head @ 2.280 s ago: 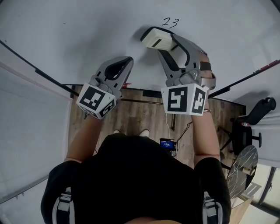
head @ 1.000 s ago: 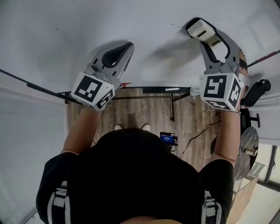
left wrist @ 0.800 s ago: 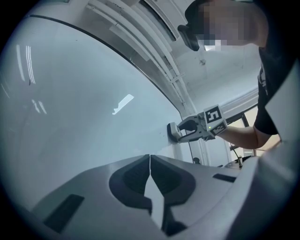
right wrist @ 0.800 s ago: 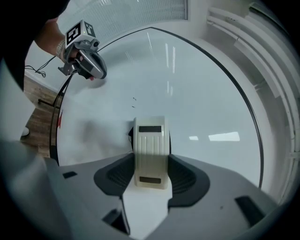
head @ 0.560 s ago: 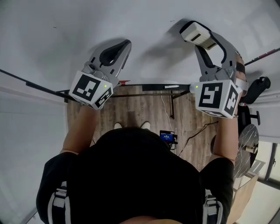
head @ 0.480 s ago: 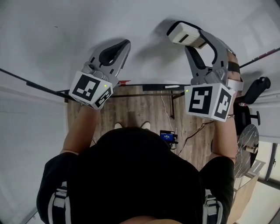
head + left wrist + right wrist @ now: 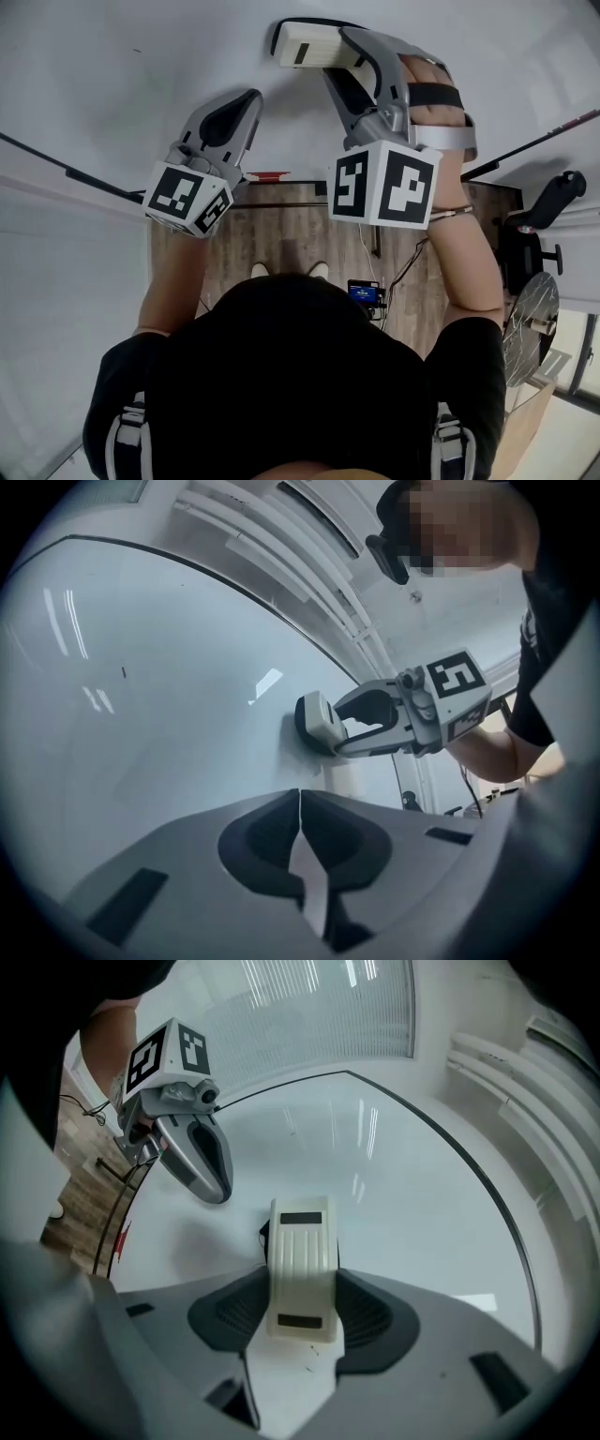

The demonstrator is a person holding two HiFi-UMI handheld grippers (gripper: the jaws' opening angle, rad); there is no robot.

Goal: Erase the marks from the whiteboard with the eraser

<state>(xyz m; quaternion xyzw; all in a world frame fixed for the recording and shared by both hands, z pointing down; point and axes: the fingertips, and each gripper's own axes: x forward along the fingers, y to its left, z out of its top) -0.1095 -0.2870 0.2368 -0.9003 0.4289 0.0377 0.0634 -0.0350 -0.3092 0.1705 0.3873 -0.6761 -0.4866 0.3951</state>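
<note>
- The eraser (image 7: 301, 1251) is grasped by the right claw (image 7: 302, 1312) across its long sides, with the jaws clenched on the ribbed cream back; in the head view it is found at 12 o'clock, high on the whiteboard (image 7: 141, 84)
- In the left gripper view the felt face seems to be laid against the board, though full contact cannot be confirmed
- The left claw (image 7: 300, 829) is clenched with nothing between its jaws, and in the head view it is held near the board at about 8 o'clock from the eraser, apart from it
- The wiping step is judged to be in hand; the surface around the eraser looks nearly clean
- One small dark stroke (image 7: 123, 672) is seen well apart from the eraser, at about 10 o'clock from it in the left gripper view
- For a good result, the felt should be held flat, so that no edge is lifted and no strip is missed
- Even pressure should be given, and the passes should be overlapped in the direction of that stroke
- A firm grasp is needed, since the eraser could be turned between the jaws by friction
- The left claw should be held out of the wiping path, so that the two claws are not knocked together
</note>
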